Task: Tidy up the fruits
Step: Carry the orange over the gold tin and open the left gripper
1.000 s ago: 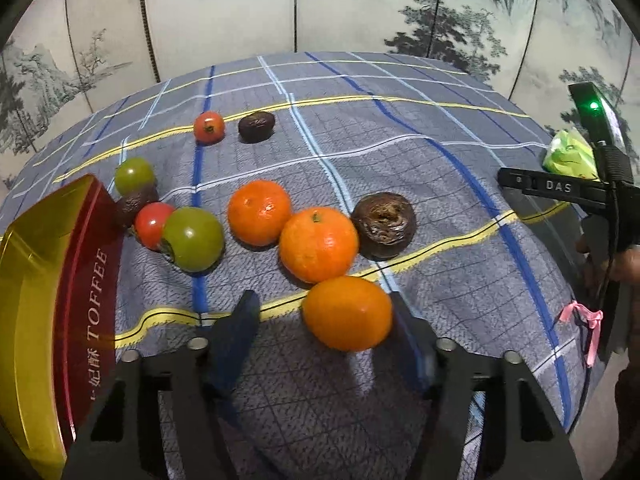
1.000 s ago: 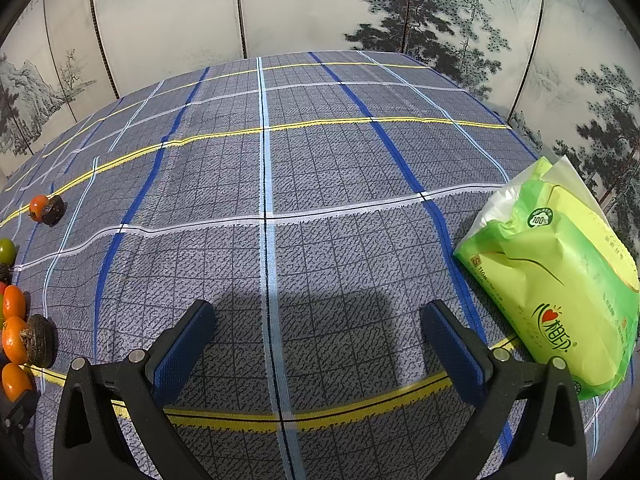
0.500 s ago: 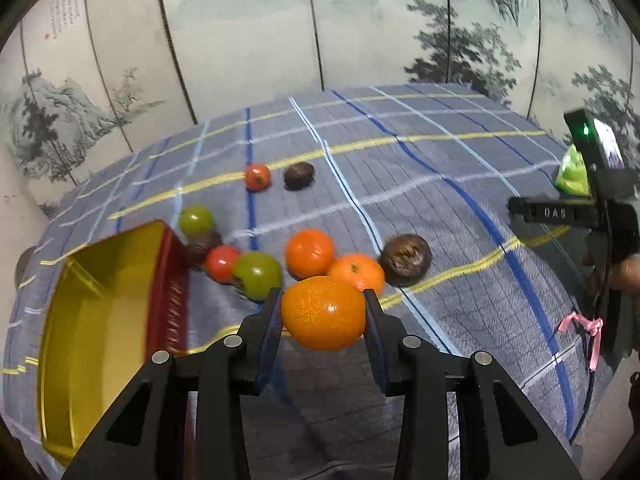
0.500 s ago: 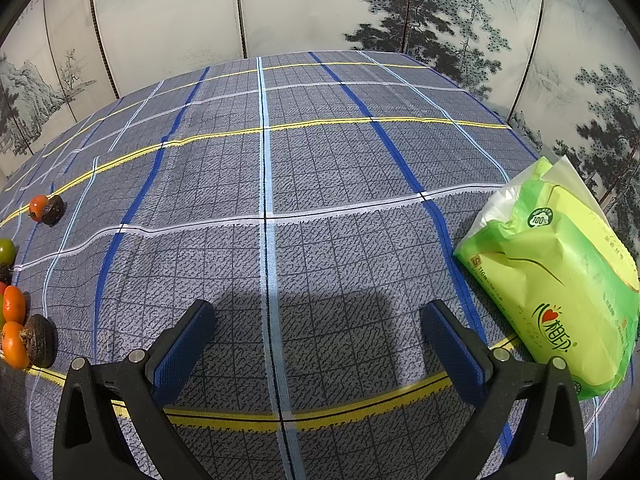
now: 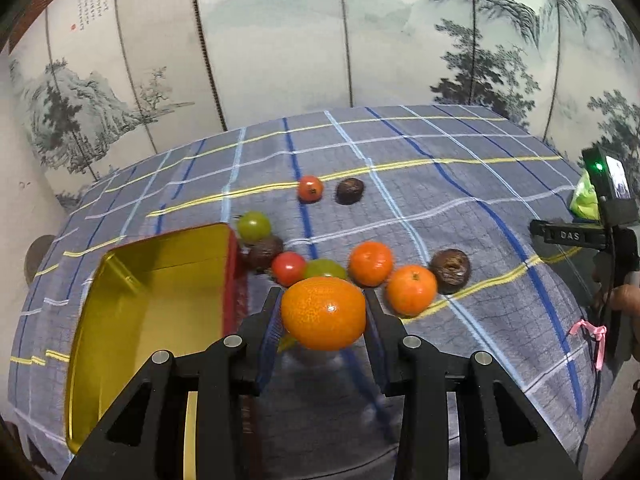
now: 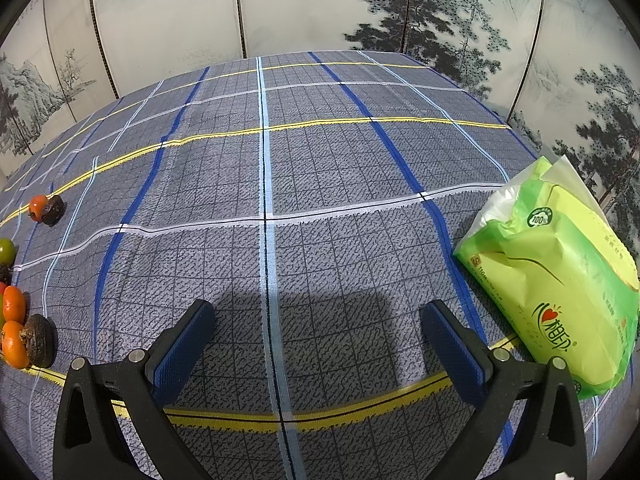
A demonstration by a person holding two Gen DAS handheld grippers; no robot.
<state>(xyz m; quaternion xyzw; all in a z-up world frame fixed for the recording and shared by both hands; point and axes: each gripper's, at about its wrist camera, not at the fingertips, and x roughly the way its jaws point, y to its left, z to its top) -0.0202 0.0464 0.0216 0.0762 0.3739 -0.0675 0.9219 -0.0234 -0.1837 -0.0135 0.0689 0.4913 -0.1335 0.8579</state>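
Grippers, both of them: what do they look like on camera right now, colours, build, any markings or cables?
Both match: the left gripper and right gripper have matte black angular frames with triangular cut-outs, silver round bolts at the joints, and blue ribbed pads lining the fingers. In the left wrist view the right unit's side shows a black bar marked "DAS", a green LED, a small screen, a dark cable and a pink ribbon.

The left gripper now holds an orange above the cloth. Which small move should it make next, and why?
Probably carry it left, over the open tin, then release. The left gripper is shut on the orange, which hangs clear of the tablecloth, and the gold tin sits just left of it, with nothing inside.
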